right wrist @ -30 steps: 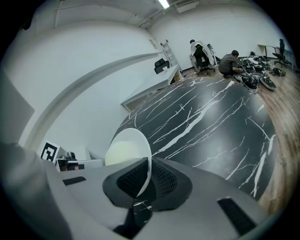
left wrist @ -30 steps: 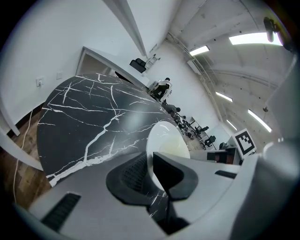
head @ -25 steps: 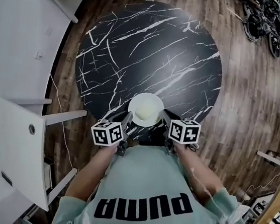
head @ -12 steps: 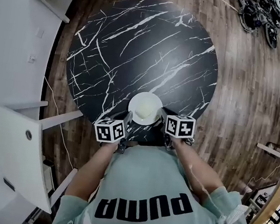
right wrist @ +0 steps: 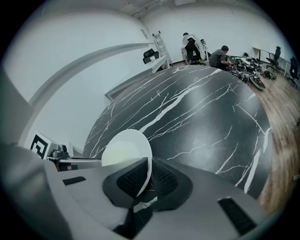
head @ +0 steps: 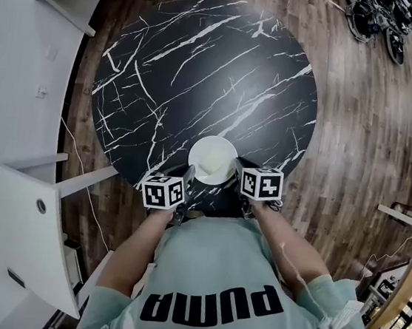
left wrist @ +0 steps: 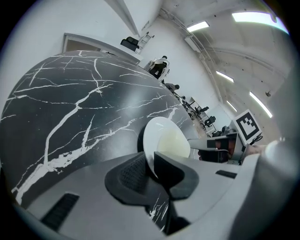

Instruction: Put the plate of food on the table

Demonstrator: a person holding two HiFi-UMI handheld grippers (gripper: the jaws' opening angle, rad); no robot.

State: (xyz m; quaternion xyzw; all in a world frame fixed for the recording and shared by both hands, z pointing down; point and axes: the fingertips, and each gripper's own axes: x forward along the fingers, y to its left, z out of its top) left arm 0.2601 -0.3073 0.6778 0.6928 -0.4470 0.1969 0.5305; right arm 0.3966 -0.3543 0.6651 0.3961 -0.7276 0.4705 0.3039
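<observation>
The plate point(head: 213, 159) looks set down on the table point(head: 202, 70). My right tool point(right wrist: 149, 179) grips its rim; my left tool point(left wrist: 151, 171) is opening with the rim between its jaws. Only release remains.

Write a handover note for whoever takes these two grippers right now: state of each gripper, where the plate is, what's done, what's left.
Left gripper: jaws opening, with the rim of the plate between them; pads seem to touch it.
Right gripper: shut on the opposite rim.
Plate, with pale food in it: at the near edge of the round black table, resting or just above it; contact unclear.
Done: plate brought to the table.
To do: confirm it rests, release both grippers, draw back.
</observation>
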